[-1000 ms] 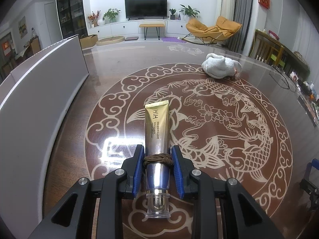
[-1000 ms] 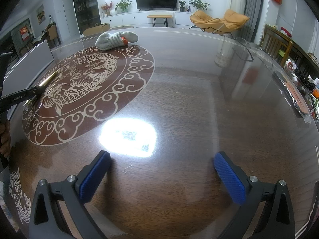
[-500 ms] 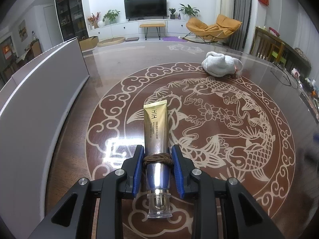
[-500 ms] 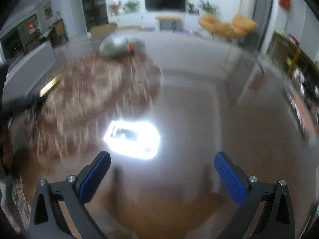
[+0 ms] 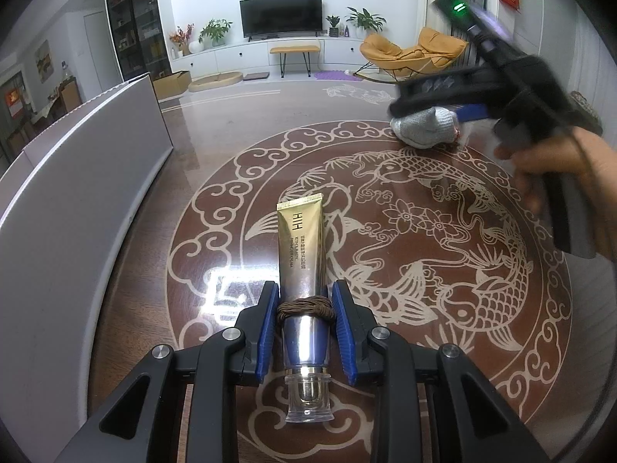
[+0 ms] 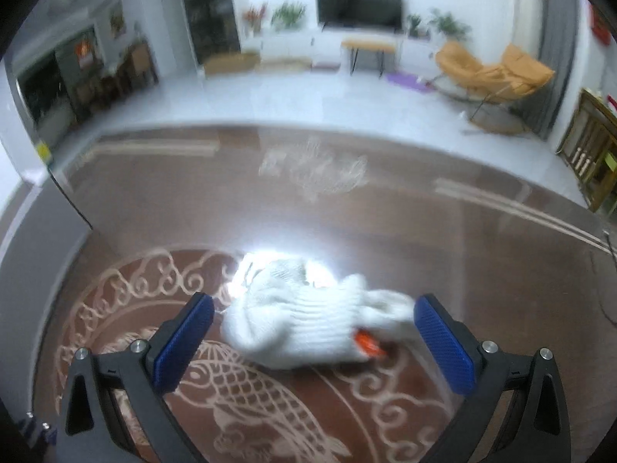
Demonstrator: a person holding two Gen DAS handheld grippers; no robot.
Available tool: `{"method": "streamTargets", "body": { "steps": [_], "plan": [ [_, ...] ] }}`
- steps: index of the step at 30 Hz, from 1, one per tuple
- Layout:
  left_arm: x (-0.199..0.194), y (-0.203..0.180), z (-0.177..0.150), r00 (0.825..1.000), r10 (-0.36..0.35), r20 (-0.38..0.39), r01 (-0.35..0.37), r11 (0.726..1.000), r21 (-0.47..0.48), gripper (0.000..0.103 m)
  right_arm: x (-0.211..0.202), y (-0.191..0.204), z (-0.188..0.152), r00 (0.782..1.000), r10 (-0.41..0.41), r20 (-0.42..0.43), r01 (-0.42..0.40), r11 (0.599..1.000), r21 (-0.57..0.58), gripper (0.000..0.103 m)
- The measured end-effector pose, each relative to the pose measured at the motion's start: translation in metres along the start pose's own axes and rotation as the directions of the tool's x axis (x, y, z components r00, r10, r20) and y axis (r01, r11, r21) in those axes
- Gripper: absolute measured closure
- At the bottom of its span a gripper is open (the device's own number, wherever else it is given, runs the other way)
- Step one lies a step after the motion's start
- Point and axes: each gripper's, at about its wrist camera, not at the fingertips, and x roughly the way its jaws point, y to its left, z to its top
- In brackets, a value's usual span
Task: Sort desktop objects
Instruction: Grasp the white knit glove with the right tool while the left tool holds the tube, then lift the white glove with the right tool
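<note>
The left gripper (image 5: 304, 318) is clamped on one gold cosmetic tube (image 5: 302, 266), its blue pads pressing the silvery lower body where a brown cord (image 5: 304, 306) is wound; the crimped end points ahead of the fingers and the clear cap (image 5: 308, 399) sits back toward the wrist. The tube is smooth and tapering, so I judge it could slide or pivot between the pads if swung quickly. The right gripper (image 6: 314, 337) stands wide with nothing held, and a single bundle of white knitted gloves (image 6: 304, 320) lies on the table (image 6: 443, 239) directly between and just ahead of its fingers. The bundle is soft and lumpy with an orange bit (image 6: 368, 343) at its near edge; closing on a loose fold alone could leave part of it trailing or let it unroll. Blur hides whether the pads touch it. A grey box wall (image 5: 77, 193) stands to the left gripper's left. Counted: one tube, one glove bundle, one box, two grippers.
</note>
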Motion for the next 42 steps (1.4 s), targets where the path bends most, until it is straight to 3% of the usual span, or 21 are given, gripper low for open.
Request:
{"method": "streamTargets", "body": {
  "steps": [2, 5, 8, 15, 19, 22, 25, 28, 31, 33, 42],
  "plan": [
    [0.0, 0.0, 0.0, 1.0, 0.0, 0.0, 0.0, 1.0, 0.0, 0.074, 0.006, 0.003, -0.003, 1.0, 0.014, -0.006, -0.014, 1.0, -0.023, 0.025],
    [0.0, 0.0, 0.0, 1.0, 0.0, 0.0, 0.0, 1.0, 0.0, 0.074, -0.003, 0.0, -0.016, 0.998, 0.041, 0.04, -0.04, 0.999, -0.019, 0.037],
    [0.0, 0.0, 0.0, 1.0, 0.001, 0.0, -0.001, 1.0, 0.0, 0.074, -0.02, -0.006, -0.043, 0.997, 0.056, 0.058, -0.055, 0.998, -0.018, 0.037],
    [0.0, 0.0, 0.0, 1.0, 0.0, 0.0, 0.0, 1.0, -0.001, 0.074, -0.101, -0.014, -0.164, 0.995, 0.068, 0.078, -0.062, 0.995, -0.074, 0.036],
    [0.0, 0.0, 0.0, 1.0, 0.002, 0.0, -0.002, 1.0, 0.0, 0.074, -0.151, -0.013, -0.241, 0.995, 0.005, 0.099, -0.001, 0.999, -0.043, 0.034],
    [0.0, 0.0, 0.0, 1.0, 0.004, 0.0, -0.004, 1.0, 0.003, 0.074, -0.17, -0.016, -0.266, 0.993, -0.032, 0.116, 0.029, 0.999, 0.028, 0.033],
    [0.0, 0.0, 0.0, 1.0, 0.005, 0.001, -0.005, 1.0, 0.003, 0.074, -0.176, -0.017, -0.272, 0.99, -0.068, 0.126, 0.058, 0.995, 0.078, 0.032],
    [0.0, 0.0, 0.0, 1.0, 0.005, 0.0, -0.005, 1.0, 0.003, 0.074, -0.176, -0.018, -0.281, 0.992, -0.072, 0.103, 0.061, 0.993, 0.103, 0.016],
    [0.0, 0.0, 0.0, 1.0, 0.005, 0.001, -0.005, 1.0, 0.003, 0.074, -0.171, -0.019, -0.278, 0.993, -0.081, 0.087, 0.072, 0.992, 0.102, 0.011],
    [0.0, 0.0, 0.0, 1.0, 0.005, 0.0, -0.005, 1.0, 0.003, 0.074, -0.167, -0.018, -0.277, 0.994, -0.084, 0.066, 0.077, 0.992, 0.099, 0.002],
    [0.0, 0.0, 0.0, 1.0, 0.003, 0.0, -0.003, 1.0, 0.001, 0.074, -0.159, -0.013, -0.277, 0.991, -0.132, 0.02, 0.13, 0.989, 0.07, 0.0]
  ]
}}
